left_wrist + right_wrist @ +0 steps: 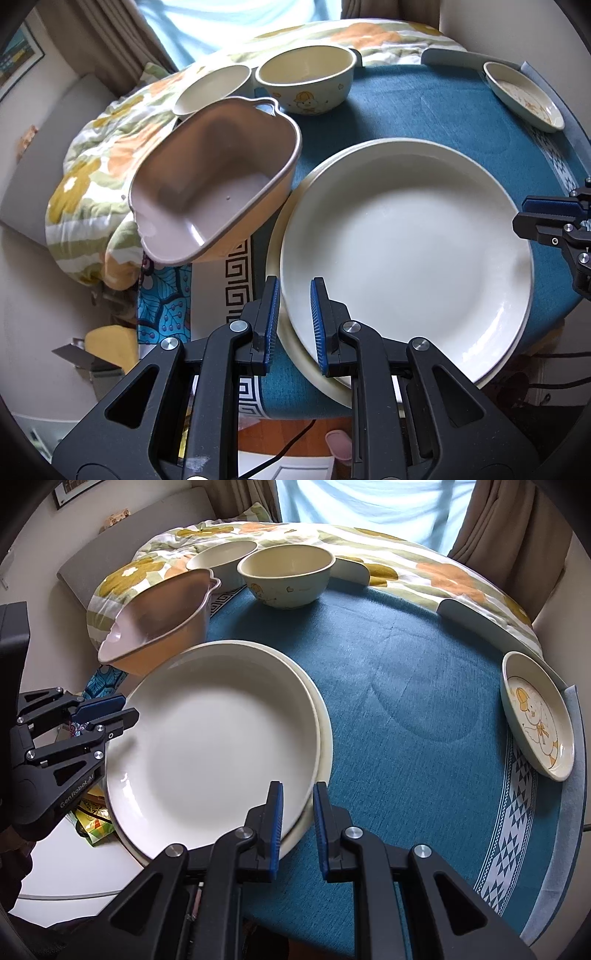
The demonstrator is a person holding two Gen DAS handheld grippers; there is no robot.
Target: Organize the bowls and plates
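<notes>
Lower plate (325,734) is mostly hidden under white plate (218,734), stacked at the counter (406,664) edge; left tongs (294,319) and right tongs (297,821) are parted narrowly, straddling opposite rims; open cloth lies rightward.

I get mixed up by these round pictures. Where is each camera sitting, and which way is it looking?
Left wrist: sits on the left tool, at the plates' near left edge, looking across the top white plate toward the pink handled bowl; the right tool shows.
Right wrist: sits on the right tool, at the plates' near right edge, facing the duck bowl; the left tool shows.
Shared: stacked plates, bowls, duck dish, blue tablecloth.
</notes>
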